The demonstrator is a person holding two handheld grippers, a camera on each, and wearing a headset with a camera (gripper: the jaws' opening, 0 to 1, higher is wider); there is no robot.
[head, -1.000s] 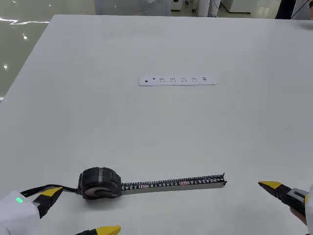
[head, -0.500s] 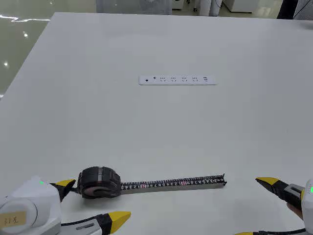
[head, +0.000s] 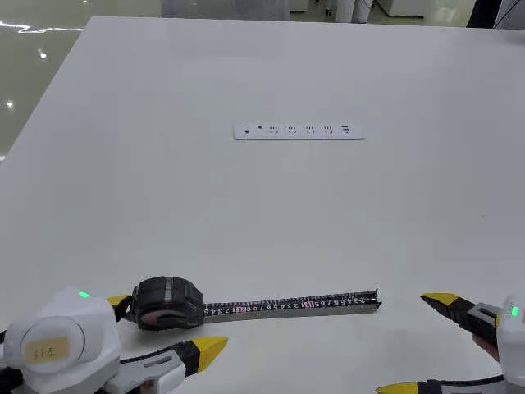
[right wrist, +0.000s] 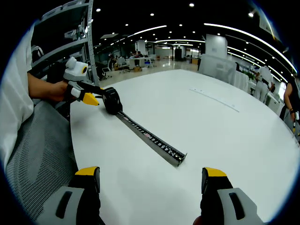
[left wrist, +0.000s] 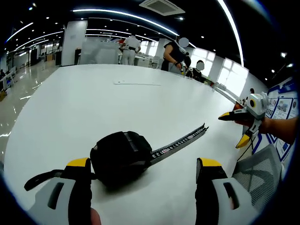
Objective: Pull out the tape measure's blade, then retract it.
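A black tape measure case point(head: 166, 302) lies on the white table near its front edge. Its blade point(head: 291, 306) is drawn out to the right and ends in a hook point(head: 376, 300). My left gripper point(head: 164, 324) is open, one yellow-tipped finger behind the case and one in front. In the left gripper view the case point(left wrist: 123, 157) sits between the open jaws of the left gripper point(left wrist: 143, 165). My right gripper point(head: 418, 345) stands open just right of the hook, apart from it. In the right gripper view the hook point(right wrist: 180, 159) lies ahead of the right gripper point(right wrist: 151, 172).
A white power strip point(head: 299, 131) lies flat at the middle of the table point(head: 262, 213). The table's left edge point(head: 33, 123) drops to a glossy floor. People stand beyond the table's far end point(left wrist: 176, 51). A mesh chair point(right wrist: 42, 154) is by the near edge.
My left gripper has come forward, so its open fingers now straddle the case. My right gripper has crept a little left toward the hook. The tape measure has not moved.
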